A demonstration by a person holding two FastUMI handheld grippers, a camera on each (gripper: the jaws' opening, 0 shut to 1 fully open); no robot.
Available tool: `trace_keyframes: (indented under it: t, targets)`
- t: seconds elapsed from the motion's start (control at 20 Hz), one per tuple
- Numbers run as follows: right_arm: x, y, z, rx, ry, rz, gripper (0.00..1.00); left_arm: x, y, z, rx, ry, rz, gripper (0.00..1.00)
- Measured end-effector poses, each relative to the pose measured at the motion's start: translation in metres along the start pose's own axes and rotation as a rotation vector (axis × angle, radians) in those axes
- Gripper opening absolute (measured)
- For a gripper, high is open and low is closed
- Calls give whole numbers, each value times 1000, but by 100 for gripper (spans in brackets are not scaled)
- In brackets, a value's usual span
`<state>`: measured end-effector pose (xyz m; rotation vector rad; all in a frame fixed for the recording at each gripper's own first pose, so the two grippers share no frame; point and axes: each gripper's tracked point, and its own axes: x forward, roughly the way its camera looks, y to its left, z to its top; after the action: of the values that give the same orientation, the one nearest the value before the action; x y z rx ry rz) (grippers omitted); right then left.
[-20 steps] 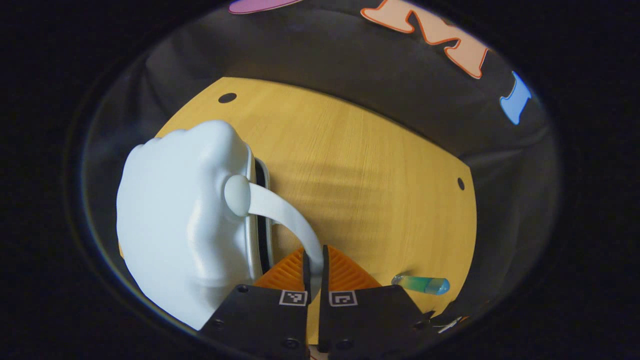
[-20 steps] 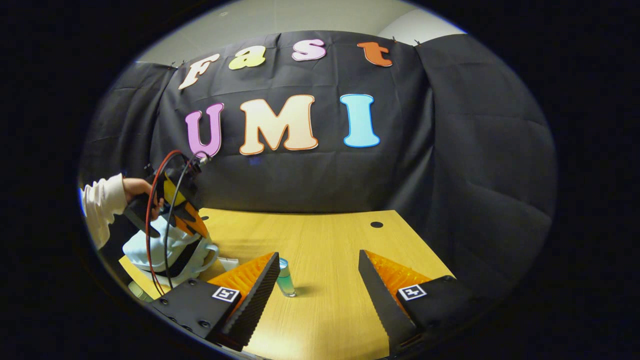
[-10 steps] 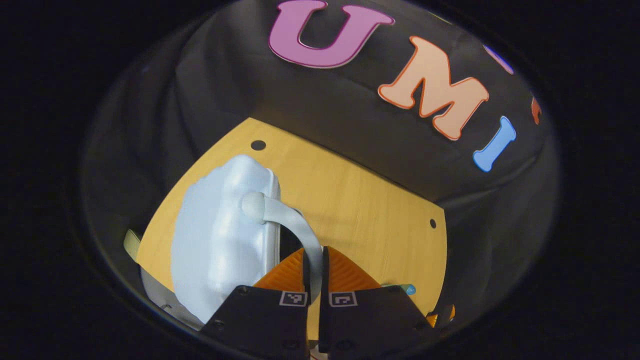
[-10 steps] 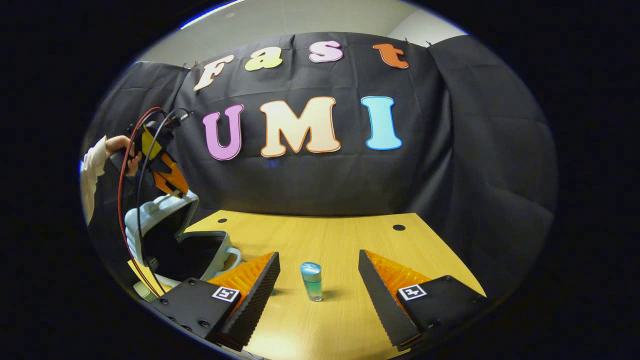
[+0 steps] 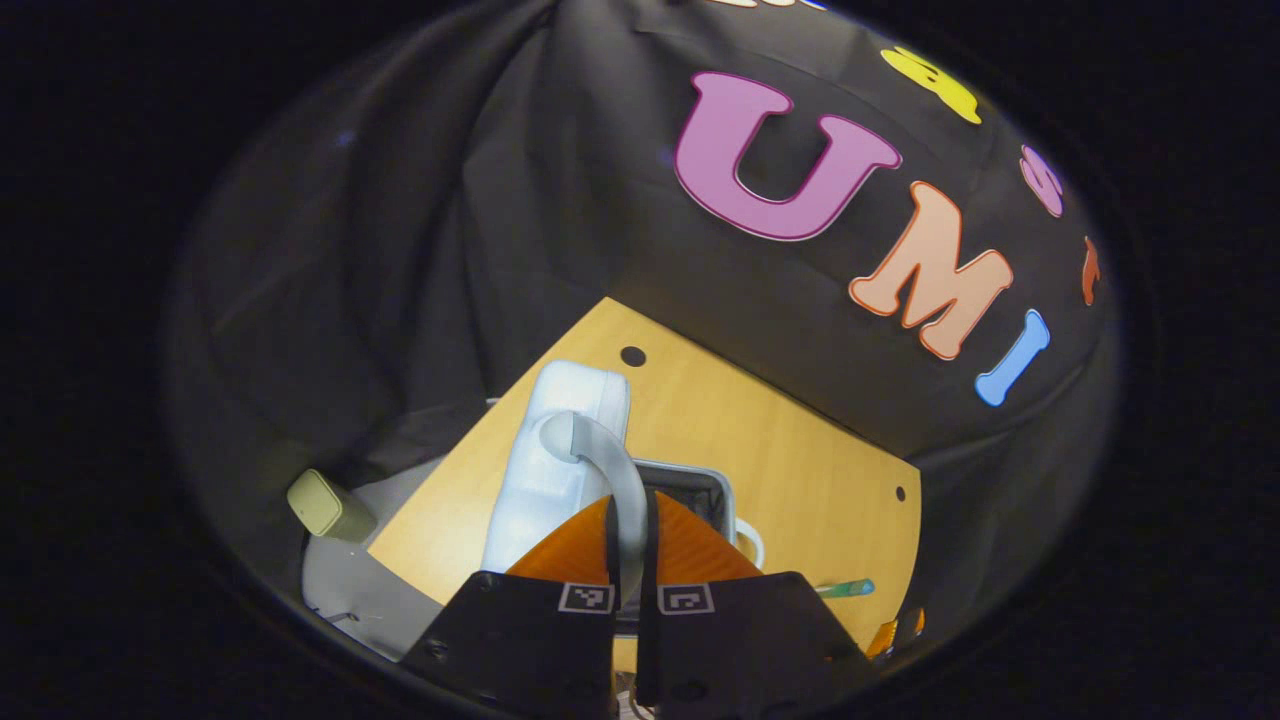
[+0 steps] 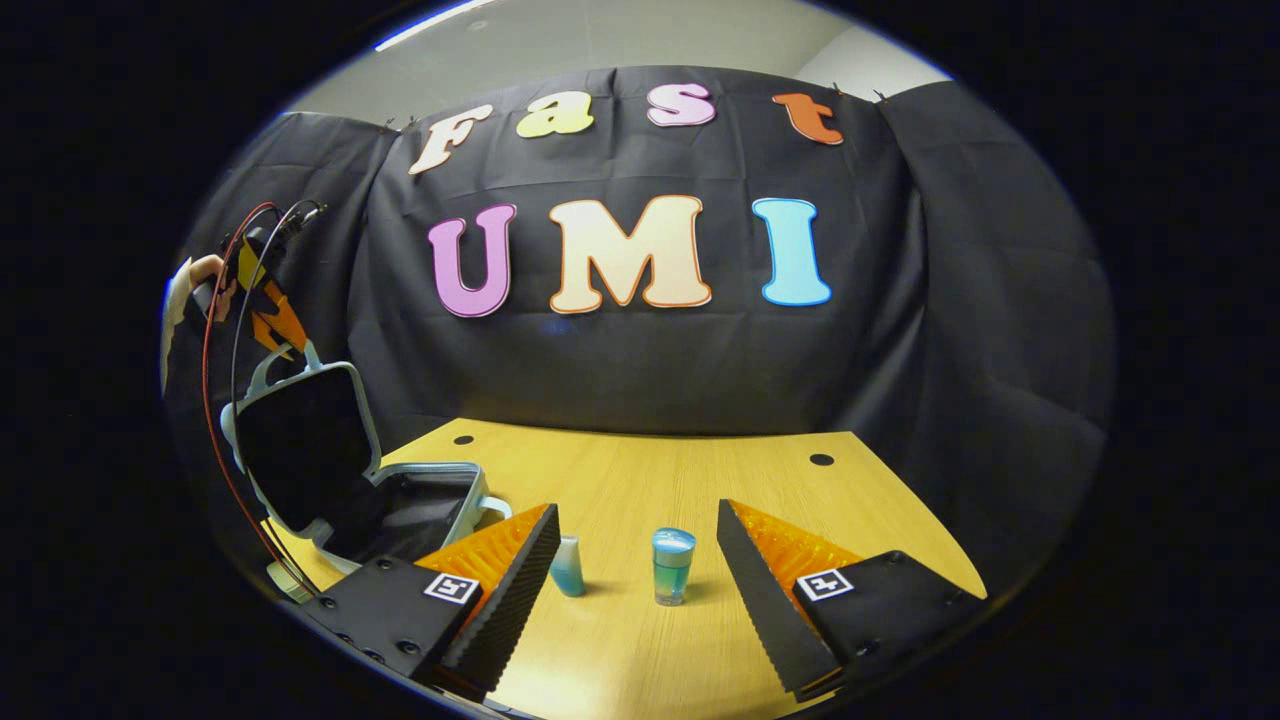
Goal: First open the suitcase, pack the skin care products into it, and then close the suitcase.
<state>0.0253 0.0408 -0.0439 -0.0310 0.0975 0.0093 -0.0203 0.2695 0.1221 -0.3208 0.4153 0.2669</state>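
The pale blue suitcase [image 6: 300,440] stands open at the table's left, its lid upright and its black-lined base [image 6: 420,510] flat on the wood. My left gripper [image 5: 630,510] is shut on the lid's handle strap [image 5: 600,450], above the lid [image 5: 555,450]; it also shows far off as the left gripper [image 6: 265,315], held by a hand. My right gripper [image 6: 637,540] hangs open low over the table. A teal bottle [image 6: 672,565] stands upright between its fingers without touching them. A smaller teal bottle [image 6: 567,565] stands beside the left finger. In the left gripper view a teal bottle [image 5: 845,588] shows at the lower right.
The wooden table [image 6: 650,480] has small round holes near its back corners. Left of the table, in the left gripper view, an olive block [image 5: 325,505] sits by a grey surface [image 5: 350,580]. Red and black cables [image 6: 215,400] hang from the left gripper.
My left gripper has risen with the handle, swinging the lid from nearly shut to upright. The right gripper view has shifted, so the upright bottle now stands between the fingers and a second bottle shows.
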Motion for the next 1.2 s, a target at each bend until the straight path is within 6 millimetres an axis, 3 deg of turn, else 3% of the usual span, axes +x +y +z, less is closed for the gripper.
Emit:
trace_keyframes:
  t: [0.2, 0.4, 0.65, 0.85, 1.2]
  targets:
    - [-4, 23, 2, 3, -14, -8, 99, -5, 70, 3, 32, -7, 107, 1]
    - [-12, 46, -1, 3, -9, -6, 99, 2, 127, -1, 71, -10, 206, 1]
    - [-26, 60, -6, 13, -4, -45, 99, 24, 188, -24, 130, 5, 303, 1]
    - [-36, 66, -10, 10, 4, -67, 99, 42, 219, -49, 128, 26, 305, 1]
    - [-46, 81, -10, -6, 10, -54, 99, 82, 265, -121, 20, 111, 276, 1]
